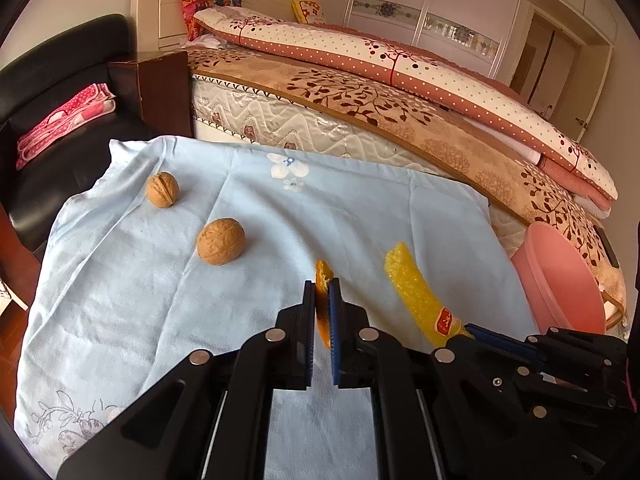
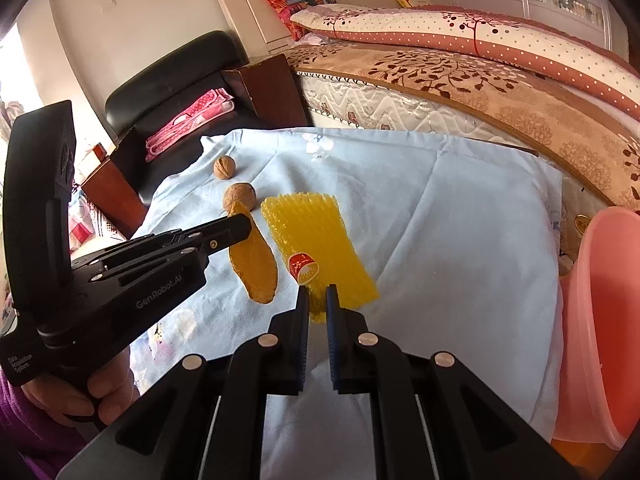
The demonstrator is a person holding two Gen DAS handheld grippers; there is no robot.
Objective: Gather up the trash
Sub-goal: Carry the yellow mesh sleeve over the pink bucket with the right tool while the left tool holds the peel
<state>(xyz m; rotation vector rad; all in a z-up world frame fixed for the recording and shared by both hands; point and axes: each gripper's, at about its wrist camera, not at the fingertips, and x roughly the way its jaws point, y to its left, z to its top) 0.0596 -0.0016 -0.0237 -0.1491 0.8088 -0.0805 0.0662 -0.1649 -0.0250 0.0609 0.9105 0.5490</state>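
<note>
Person's hand (image 2: 80,396), right wrist view only

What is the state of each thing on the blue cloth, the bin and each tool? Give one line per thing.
Left tool: shut on the orange peel.
Orange peel: gripped at one edge.
Right tool: shut on the yellow foam net.
Yellow foam net: flattened, pinched at its near end.
Near walnut: whole, loose on the cloth.
Far walnut: whole, loose on the cloth.
Pink bin: open-topped, beside the cloth.
</note>
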